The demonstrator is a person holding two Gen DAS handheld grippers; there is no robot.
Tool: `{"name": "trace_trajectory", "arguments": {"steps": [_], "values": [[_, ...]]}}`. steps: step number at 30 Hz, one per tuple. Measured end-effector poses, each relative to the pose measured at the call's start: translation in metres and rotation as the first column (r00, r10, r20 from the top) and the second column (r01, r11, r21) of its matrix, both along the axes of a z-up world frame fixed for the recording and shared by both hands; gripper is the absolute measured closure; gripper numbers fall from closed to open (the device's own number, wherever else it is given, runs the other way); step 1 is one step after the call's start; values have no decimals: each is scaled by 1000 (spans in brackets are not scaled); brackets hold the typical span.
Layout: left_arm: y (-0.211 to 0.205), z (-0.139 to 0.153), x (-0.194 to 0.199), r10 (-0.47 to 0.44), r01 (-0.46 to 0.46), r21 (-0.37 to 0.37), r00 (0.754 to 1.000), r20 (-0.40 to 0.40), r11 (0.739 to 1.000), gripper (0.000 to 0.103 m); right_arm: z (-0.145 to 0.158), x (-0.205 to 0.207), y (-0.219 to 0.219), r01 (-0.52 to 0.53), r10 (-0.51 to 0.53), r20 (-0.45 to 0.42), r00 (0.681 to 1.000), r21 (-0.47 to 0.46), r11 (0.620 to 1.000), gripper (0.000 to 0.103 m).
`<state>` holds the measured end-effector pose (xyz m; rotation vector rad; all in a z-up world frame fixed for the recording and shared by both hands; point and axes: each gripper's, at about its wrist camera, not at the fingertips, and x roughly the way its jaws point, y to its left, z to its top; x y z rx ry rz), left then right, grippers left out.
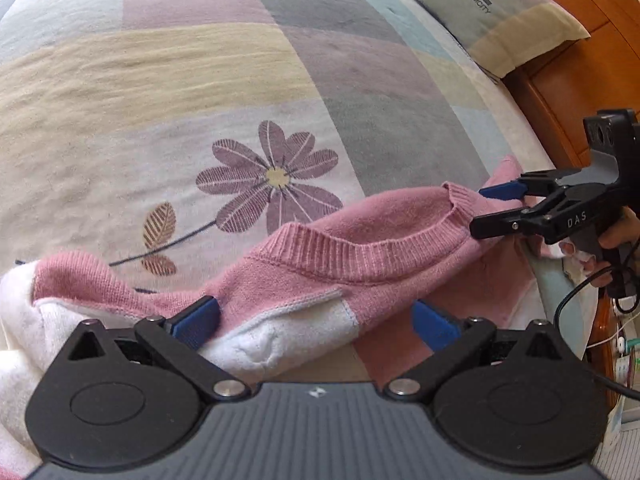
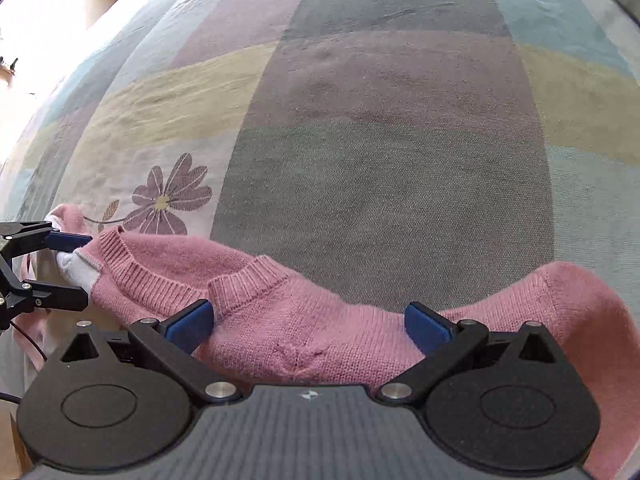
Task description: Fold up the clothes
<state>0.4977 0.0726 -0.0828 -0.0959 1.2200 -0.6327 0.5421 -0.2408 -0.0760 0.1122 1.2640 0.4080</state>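
Sweater [image 1: 360,280] — a pink knit with white panels — lies draped across the near edge of a patchwork bedspread [image 1: 200,80], directly ahead of both tools, with its ribbed neckband [image 1: 360,252] running between them. The left gripper [image 1: 316,320] has its blue pads [image 1: 196,320] spread wide, one on each side of the shoulder area where pink meets white; the fabric sits between the pads, but no pinch is made. The right gripper [image 2: 308,324] is likewise spread, its pads [image 2: 190,324] straddling the pink shoulder just beside the collar, knit bunched between them and not clamped. In the left view the right tool [image 1: 492,212] appears at the far end of the neckband with a clear gap between its fingers, a hand [image 1: 616,236] on its handle. The garment is judged light, soft and stretchy: it will sag and elongate when lifted, and a single thin layer may slip out of the pads. The recommended hold is at the two shoulder seams, close to the ribbed band, where the knit is denser and doubled — closing on both layers at once gives better control of the fold line. A printed flower [image 1: 272,180] on the bedspread lies just beyond the sweater, and a pillow [image 1: 500,12] rests well beyond it.
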Motion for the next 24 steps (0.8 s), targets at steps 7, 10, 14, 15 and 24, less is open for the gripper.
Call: {"name": "trace_trajectory", "arguments": {"steps": [7,10,14,15,24], "values": [[-14,8,-24,-109,107,63,994,19,992,1,11,-41,-4,-29,31,-32,999,56,998,0],[-14,6,-31,-131,130,62,991,14,990,1,10,-44,-7,-17,22,-51,998,92,996,0],[-14,12,-39,-150,147,70,988,41,987,1,4,-52,-11,1,11,-77,997,145,989,0],[-14,16,-37,-144,141,64,988,51,988,1,1,-56,-11,-3,17,-86,996,153,988,0],[-34,37,31,-59,69,-77,990,127,995,1,-3,-76,-8,-45,47,-12,999,147,988,0]]}}
